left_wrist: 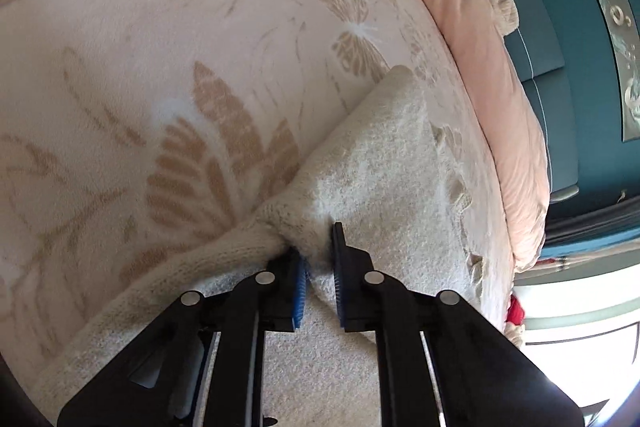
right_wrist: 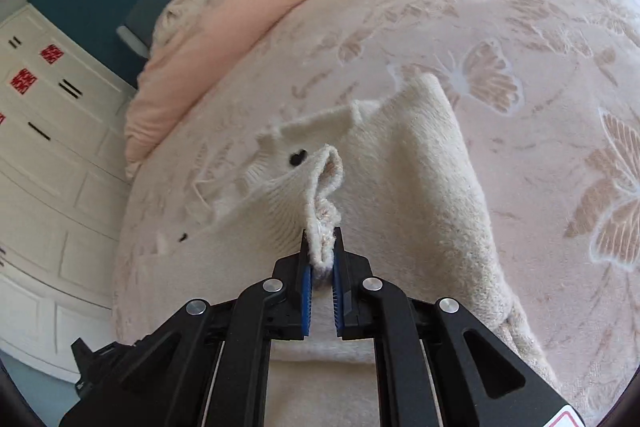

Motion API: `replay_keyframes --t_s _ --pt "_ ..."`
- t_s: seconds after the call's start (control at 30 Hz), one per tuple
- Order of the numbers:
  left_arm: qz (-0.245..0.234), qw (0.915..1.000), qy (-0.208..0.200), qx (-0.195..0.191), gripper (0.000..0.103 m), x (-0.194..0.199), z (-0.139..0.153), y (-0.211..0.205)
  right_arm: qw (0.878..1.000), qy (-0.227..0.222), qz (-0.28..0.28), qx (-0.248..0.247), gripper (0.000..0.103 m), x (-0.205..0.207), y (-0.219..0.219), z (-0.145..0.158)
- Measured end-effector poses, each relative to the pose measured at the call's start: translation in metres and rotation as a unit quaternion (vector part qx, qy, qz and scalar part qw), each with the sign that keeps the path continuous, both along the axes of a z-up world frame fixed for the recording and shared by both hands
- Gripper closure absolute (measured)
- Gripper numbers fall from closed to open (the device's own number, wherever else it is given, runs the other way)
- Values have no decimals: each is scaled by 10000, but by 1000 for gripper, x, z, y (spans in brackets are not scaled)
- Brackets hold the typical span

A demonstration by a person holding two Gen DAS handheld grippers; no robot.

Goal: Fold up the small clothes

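Observation:
A small cream knitted sweater (left_wrist: 376,163) lies on a pink blanket with butterfly patterns (left_wrist: 180,39). My left gripper (left_wrist: 318,247) is shut on a bunched edge of the sweater, with fabric pinched between the blue pads. In the right wrist view the same sweater (right_wrist: 424,163) stretches away, with small dark buttons on its left part. My right gripper (right_wrist: 322,247) is shut on a ribbed cuff or hem (right_wrist: 320,195), which stands up folded between the fingers.
A peach quilt (right_wrist: 248,3) is rolled along the far side of the bed, with a cream knit item (right_wrist: 180,15) on it. A teal wall (left_wrist: 580,39) and white cabinets (right_wrist: 44,155) border the bed. Something red (left_wrist: 516,309) lies at the bed's edge.

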State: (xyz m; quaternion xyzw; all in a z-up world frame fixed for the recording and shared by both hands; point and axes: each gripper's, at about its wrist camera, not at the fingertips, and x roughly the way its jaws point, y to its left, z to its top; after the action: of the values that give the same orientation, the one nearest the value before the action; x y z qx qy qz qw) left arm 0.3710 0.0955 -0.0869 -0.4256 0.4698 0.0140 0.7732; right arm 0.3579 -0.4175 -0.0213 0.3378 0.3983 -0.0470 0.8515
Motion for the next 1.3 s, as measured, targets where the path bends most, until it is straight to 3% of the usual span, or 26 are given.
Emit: replay_keyframes --t_s 0.07,0.17,0.3,0.33,0.4,0.43,0.5,0.57,0.6,0.63,0.67,0.7,0.77,0.9,1.0,1.07,1.13,1.23,1.3 --pt "-117 9996 -63 232 91 1 0 -5 9989 -149 164 -424 95 2 7 4" --pt "-222 9981 -177 545 91 0 2 -11 9957 797 251 -400 95 14 3 -43" --pt "-373 9954 -277 836 91 0 5 -15 9998 -100 145 -133 95 -9 2 -14" --pt "-399 9948 -297 885 90 0 4 -16 9994 -93 133 -290 95 -10 3 -15" --pt "-459 9928 -325 1058 90 0 5 -20 9969 640 246 -374 95 0 1 -46" --pt "-526 9910 -336 1188 90 1 7 -24 9963 755 272 -318 95 -2 0 -56" --pt "-722 9868 -381 1401 88 -2 15 -28 9981 564 120 -232 89 -15 -1 -40" --pt "-955 9838 -488 1438 66 -12 26 -25 9990 401 65 -187 82 -39 2 -16" --pt "-1060 9819 -542 1476 59 -22 33 -21 9992 293 110 -257 77 -57 5 -5" --pt "-1118 9802 -623 1510 47 -36 39 -15 9986 270 113 -440 65 -79 6 5" --pt "-1170 9790 -705 1514 37 -52 44 -7 9974 317 71 -642 49 -103 8 11" --pt "-1213 9781 -750 1516 34 -70 49 2 9959 380 53 -823 44 -129 10 15" --pt "-1260 9783 -681 1498 15 -111 52 24 9926 589 59 -1062 41 -185 13 14" --pt "-1279 9816 -258 1396 12 -196 44 59 9870 1306 49 -938 40 -294 22 -12" --pt "-1200 9884 85 930 12 -247 26 72 9870 1528 -13 -506 40 -349 32 -30" --pt "-1017 9927 43 651 11 -269 21 74 9884 1505 -76 -166 38 -369 40 -39" --pt "-976 9934 29 607 8 -276 22 67 9908 1349 -87 -42 32 -375 48 -41" --pt "-1098 9933 -21 359 7 -270 22 47 9931 1169 -23 43 29 -361 55 -43" --pt "-1101 9930 13 427 5 -262 20 35 9944 1046 -104 107 26 -348 56 -43"
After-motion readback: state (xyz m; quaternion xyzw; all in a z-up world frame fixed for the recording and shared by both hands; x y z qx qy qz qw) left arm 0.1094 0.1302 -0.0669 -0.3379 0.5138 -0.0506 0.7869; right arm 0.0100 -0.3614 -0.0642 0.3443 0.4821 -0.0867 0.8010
